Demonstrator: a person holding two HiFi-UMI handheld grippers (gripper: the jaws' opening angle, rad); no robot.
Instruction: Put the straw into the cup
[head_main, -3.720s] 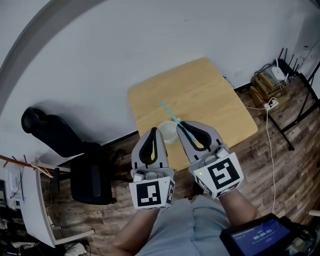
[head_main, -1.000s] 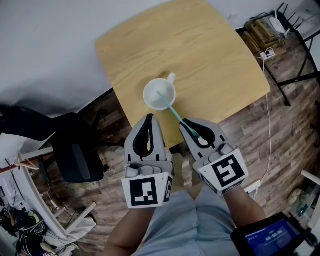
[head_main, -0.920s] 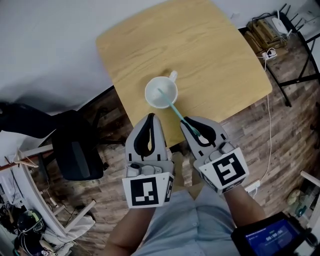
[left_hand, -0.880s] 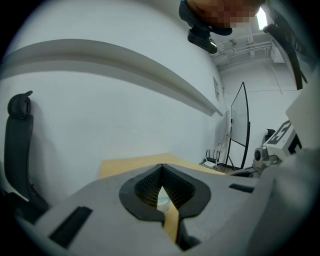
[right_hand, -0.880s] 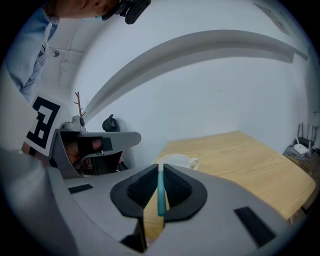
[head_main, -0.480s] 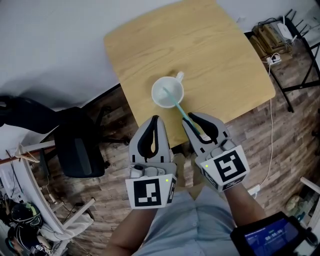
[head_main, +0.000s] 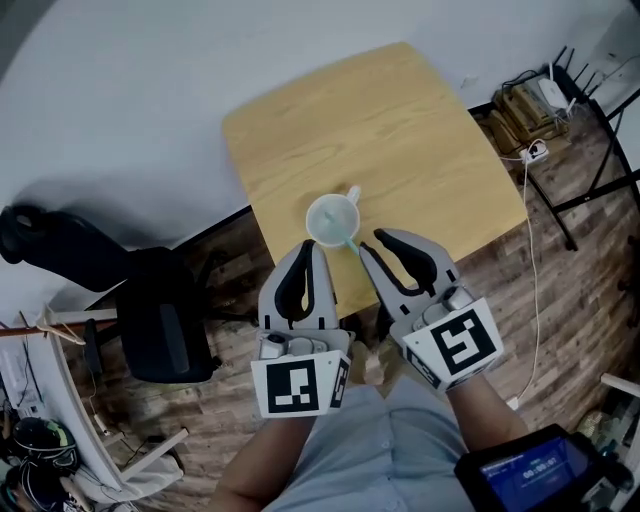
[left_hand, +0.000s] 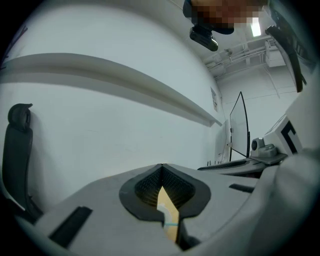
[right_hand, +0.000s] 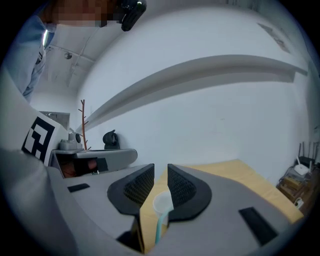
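The teal straw (head_main: 350, 243) is seen leaning in the white cup (head_main: 331, 219) near the wooden counter's (head_main: 400, 140) near edge. The right tongs (head_main: 371, 241) are held narrowly parted around its upper end. The left tongs (head_main: 313, 246) are closed, empty.

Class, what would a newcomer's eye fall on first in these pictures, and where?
A white cup stands near the front edge of the wooden table, with a teal straw leaning out of it. Just below it are the left gripper, jaws together, and the right gripper, jaws apart by the straw's end.
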